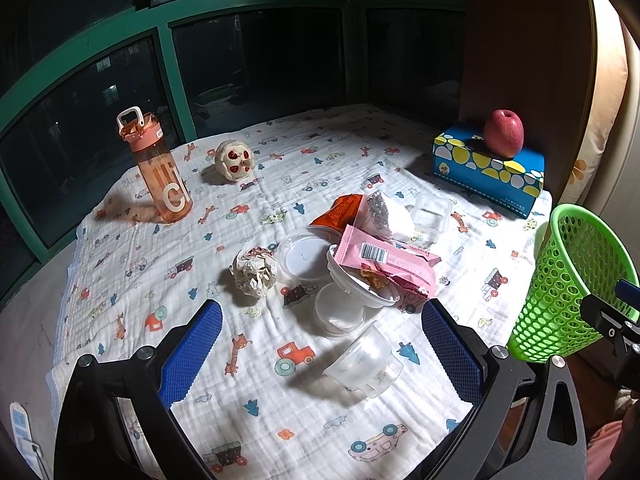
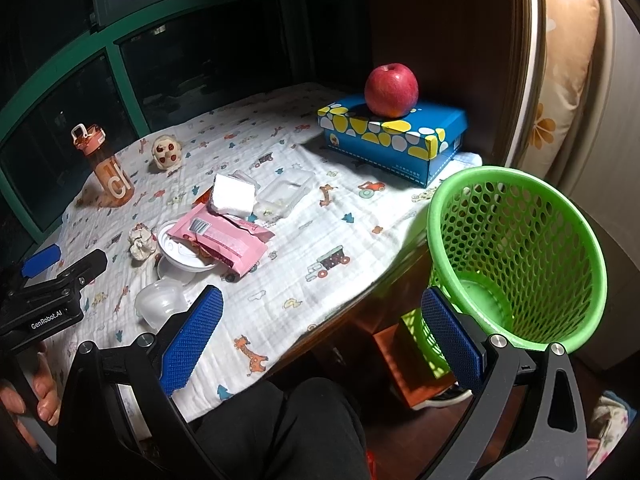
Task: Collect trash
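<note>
With both hand-held grippers spread and empty, the left hand-held gripper [image 1: 322,354] hovered over a clear plastic cup [image 1: 366,364], well left of the green mesh basket [image 2: 516,256]; a gentle pinch seemed wisest.

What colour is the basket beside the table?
Bright green basket with a perforated wall; the right wrist view shows it best.
</note>
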Action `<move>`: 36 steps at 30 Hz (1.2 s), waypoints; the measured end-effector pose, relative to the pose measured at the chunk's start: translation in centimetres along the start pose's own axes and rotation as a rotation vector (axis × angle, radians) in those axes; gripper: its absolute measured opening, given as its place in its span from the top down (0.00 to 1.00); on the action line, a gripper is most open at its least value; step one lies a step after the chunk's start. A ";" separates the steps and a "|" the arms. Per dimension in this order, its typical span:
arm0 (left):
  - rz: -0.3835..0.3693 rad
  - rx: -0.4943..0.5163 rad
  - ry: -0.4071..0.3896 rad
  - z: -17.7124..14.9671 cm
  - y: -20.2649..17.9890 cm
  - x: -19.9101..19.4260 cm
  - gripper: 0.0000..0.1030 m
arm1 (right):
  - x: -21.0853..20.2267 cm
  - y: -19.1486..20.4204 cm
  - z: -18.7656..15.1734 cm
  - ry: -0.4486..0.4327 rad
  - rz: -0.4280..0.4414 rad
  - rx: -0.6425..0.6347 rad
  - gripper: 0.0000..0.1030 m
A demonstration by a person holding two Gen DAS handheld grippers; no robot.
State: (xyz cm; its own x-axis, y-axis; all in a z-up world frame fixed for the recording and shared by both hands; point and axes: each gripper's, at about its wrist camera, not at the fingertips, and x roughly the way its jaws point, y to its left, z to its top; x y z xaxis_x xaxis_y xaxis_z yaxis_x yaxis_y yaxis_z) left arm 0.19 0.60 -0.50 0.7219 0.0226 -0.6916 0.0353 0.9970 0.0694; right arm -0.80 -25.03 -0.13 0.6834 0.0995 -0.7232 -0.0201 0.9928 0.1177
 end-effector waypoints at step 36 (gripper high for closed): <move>0.013 -0.003 0.012 0.5 0.6 0.9 0.06 | 1.1 0.4 0.2 0.020 0.009 -0.005 0.05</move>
State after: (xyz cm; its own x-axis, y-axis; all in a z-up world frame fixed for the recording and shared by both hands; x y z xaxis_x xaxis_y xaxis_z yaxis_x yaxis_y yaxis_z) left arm 1.19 1.18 -0.73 0.7141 0.0363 -0.6991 0.0236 0.9968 0.0759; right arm 0.06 -24.53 -0.72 0.6686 0.1093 -0.7356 -0.0298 0.9923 0.1204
